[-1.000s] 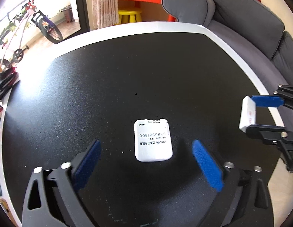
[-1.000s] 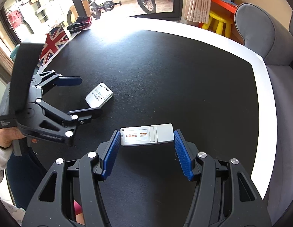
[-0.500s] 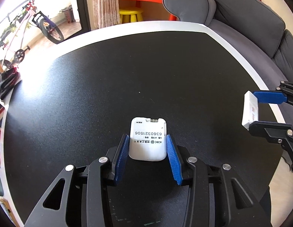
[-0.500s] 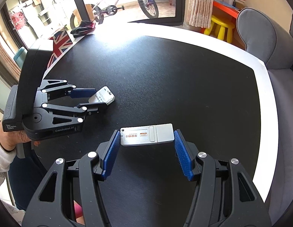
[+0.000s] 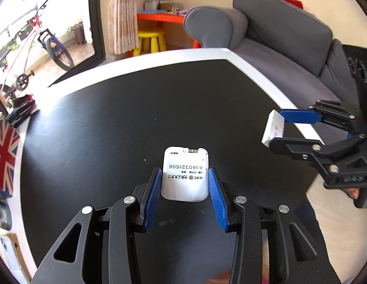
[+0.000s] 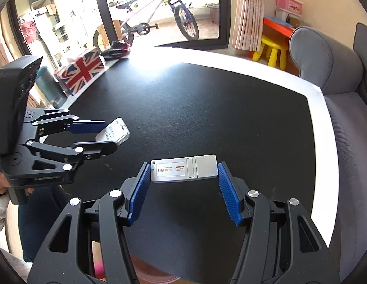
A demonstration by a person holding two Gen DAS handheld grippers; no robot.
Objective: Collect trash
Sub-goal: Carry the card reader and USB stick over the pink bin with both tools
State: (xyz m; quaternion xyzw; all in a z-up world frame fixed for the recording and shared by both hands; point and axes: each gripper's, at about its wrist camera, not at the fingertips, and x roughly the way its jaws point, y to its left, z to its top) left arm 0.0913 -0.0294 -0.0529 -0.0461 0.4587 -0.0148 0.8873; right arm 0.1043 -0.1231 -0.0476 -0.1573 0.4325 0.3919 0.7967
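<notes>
My left gripper (image 5: 184, 174) is shut on a white rounded bank token (image 5: 184, 175) printed with numbers, and holds it above the black table (image 5: 126, 118). It also shows in the right wrist view (image 6: 113, 131), lifted between the left gripper's fingers (image 6: 88, 126). My right gripper (image 6: 184, 169) is shut on a white and silver USB-style stick (image 6: 183, 169), held endwise between the blue pads. That stick also shows in the left wrist view (image 5: 273, 127), at the right, over the table's edge.
The table has a white rim (image 5: 159, 54). A Union Jack tissue box (image 6: 80, 69) and a dark bundle (image 6: 117, 51) sit at its left edge. A grey sofa (image 5: 278, 37) runs along the right side. A yellow stool (image 5: 151, 40) and a bicycle stand beyond.
My left gripper closed on the white token a second ago and has since lifted it off the table. My right gripper has kept its hold on the stick and risen as well.
</notes>
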